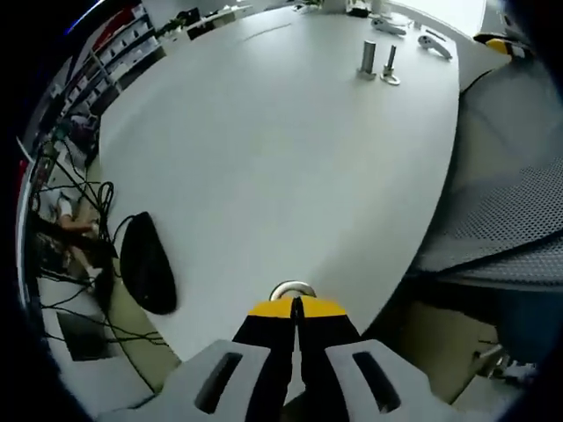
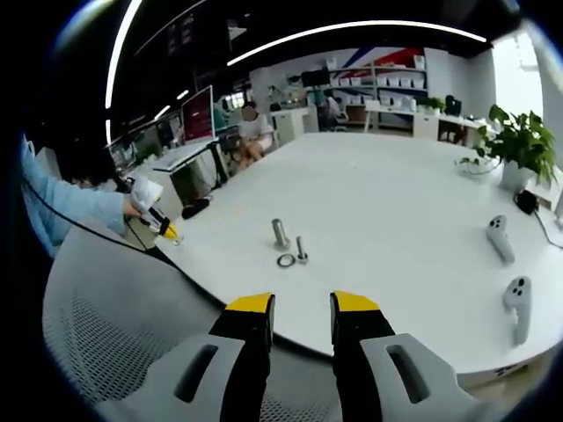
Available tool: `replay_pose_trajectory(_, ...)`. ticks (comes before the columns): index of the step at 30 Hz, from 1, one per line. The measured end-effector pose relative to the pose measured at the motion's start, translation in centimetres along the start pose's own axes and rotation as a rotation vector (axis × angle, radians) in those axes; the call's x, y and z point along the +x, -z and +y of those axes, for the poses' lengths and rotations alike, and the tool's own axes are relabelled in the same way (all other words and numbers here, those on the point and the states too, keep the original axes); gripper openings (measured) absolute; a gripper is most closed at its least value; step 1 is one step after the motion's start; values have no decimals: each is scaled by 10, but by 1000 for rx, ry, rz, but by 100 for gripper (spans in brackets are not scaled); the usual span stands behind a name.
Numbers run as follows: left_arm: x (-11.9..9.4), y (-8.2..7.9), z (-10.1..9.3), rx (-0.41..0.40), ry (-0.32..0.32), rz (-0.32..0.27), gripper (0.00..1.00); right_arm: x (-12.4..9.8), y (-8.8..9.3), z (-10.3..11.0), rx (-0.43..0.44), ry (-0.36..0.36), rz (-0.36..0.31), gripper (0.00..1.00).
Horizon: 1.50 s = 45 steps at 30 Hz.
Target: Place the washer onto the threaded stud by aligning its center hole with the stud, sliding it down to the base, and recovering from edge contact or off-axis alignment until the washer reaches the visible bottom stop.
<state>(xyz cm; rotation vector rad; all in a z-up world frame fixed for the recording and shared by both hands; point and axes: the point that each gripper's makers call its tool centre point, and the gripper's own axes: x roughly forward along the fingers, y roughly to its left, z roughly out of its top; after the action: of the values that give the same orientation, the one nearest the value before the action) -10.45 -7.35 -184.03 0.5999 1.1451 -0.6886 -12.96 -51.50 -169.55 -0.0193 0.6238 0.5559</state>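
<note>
Your left tool [image 1: 296, 308] is clamped on a washer [image 1: 292, 288] at the near edge of the surface [image 1: 264, 158]; the stud [image 1: 391, 60] stands far off at one o'clock. Carry it over level (hole centred above the threads). Your right tool [image 2: 302, 306] hangs apart, empty.

White table [image 2: 396, 202], mesh chair [image 2: 114, 343], shelves [image 2: 378, 75], ceiling light strips [image 2: 352, 28]

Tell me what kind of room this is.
Most likely an open-plan office: a large white table, monitors on desks behind it, and shelving along the far wall. A mesh office chair sits nearby.
</note>
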Motion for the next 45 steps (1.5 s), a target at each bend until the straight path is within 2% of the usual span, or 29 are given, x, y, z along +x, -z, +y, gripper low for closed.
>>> replay_pose_trajectory(4, 6, 1, -6, 29, 9, 35, 0, 0, 0, 0, -1, -2, 1, 27)
replay_pose_trajectory(7, 7, -8, -3, 41, 8, 35, 0, 0, 0, 0, 0, -1, 0, 27)
replay_pose_trajectory(11, 13, -20, -2, 102, 12, 53, 0, 0, 0, -1, 1, 1, -3, 27)
replay_pose_trajectory(15, 21, -45, -9, 118, 28, 24, 0, 0, 0, 0, -1, 1, 0, 27)
replay_pose_trajectory(17, 28, -65, -16, 134, 49, -3, 0, 1, 0, -1, -1, 1, 1, 27)
replay_pose_trajectory(19, 31, -76, -20, 213, 61, 25, 0, 1, 1, -1, 0, 2, 3, 27)
replay_pose_trajectory(20, 34, -82, -21, 260, 71, 63, 0, 1, 1, -1, 0, 3, 3, 27)
replay_pose_trajectory(22, 38, -94, -24, 314, 85, 115, 0, 1, 0, -1, 2, 6, 0, 27)
replay_pose_trajectory(23, 40, -100, -26, 340, 85, 123, 0, 0, 0, -2, 3, 6, 0, 27)
replay_pose_trajectory(25, 47, -120, -31, 389, 84, 93, 0, 0, 0, -2, 7, 10, -3, 27)
replay_pose_trajectory(27, 52, -138, -37, 402, 81, 71, 0, 0, 0, -3, 10, 14, -6, 27)
replay_pose_trajectory(29, 56, -151, -44, 460, 85, 92, 0, 0, 0, -4, 12, 17, -8, 27)
replay_pose_trajectory(32, 62, -171, -53, 531, 91, 82, 0, 0, -1, -4, 13, 20, -10, 27)
replay_pose_trajectory(35, 70, -195, -57, 520, 119, 54, 0, 0, -1, -4, 15, 18, -12, 26)
replay_pose_trajectory(39, 77, -214, -69, 540, 136, 45, 0, 0, -1, -4, 15, 16, -15, 26)
replay_pose_trajectory(41, 79, -224, -80, 567, 146, 38, 0, 0, -2, -4, 15, 15, -19, 26)
replay_pose_trajectory(43, 80, -234, -100, 576, 203, -11, 0, 0, -2, -4, 16, 15, -21, 26)
replay_pose_trajectory(45, 81, -243, -117, 531, 235, -53, 0, 0, -3, -5, 6, 17, -23, 25)
